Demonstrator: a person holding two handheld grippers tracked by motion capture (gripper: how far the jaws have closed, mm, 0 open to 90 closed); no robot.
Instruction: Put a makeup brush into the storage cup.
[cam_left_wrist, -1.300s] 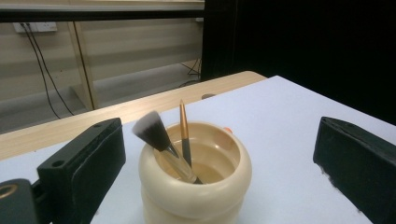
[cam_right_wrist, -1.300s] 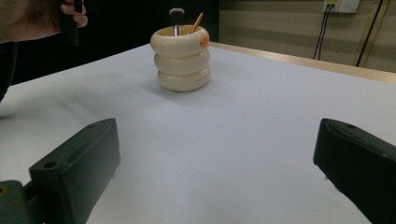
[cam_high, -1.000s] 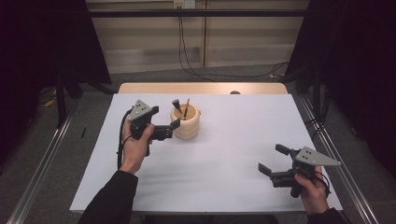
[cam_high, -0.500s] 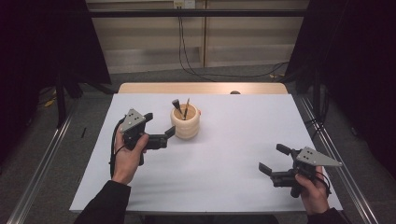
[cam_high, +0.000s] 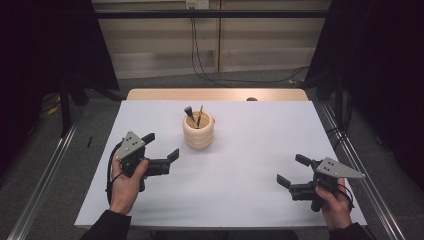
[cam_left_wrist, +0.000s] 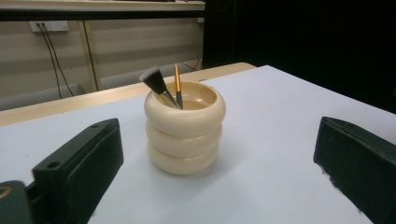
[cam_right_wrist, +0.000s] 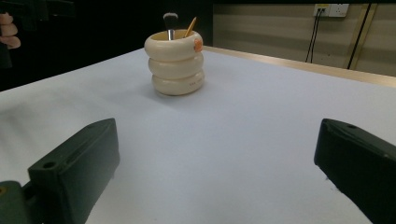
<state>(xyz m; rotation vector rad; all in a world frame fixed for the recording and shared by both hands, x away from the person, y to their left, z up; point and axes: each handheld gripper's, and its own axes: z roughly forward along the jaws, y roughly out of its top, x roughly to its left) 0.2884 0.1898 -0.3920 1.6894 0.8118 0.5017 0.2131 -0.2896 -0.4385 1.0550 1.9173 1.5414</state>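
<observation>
Cream ringed holder (cam_high: 198, 133) ahead of the wide-open, empty left gripper (cam_high: 161, 150) already contains both brushes (cam_left_wrist: 164, 87), seemingly leaving nothing for the equally open, empty right gripper (cam_high: 291, 171).

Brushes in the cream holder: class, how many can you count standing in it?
2. A dark, broad-headed brush leans at the holder's back left in the left gripper view; a thin orange-handled brush stands just right of it. Shorter ones could be hidden inside.
</observation>
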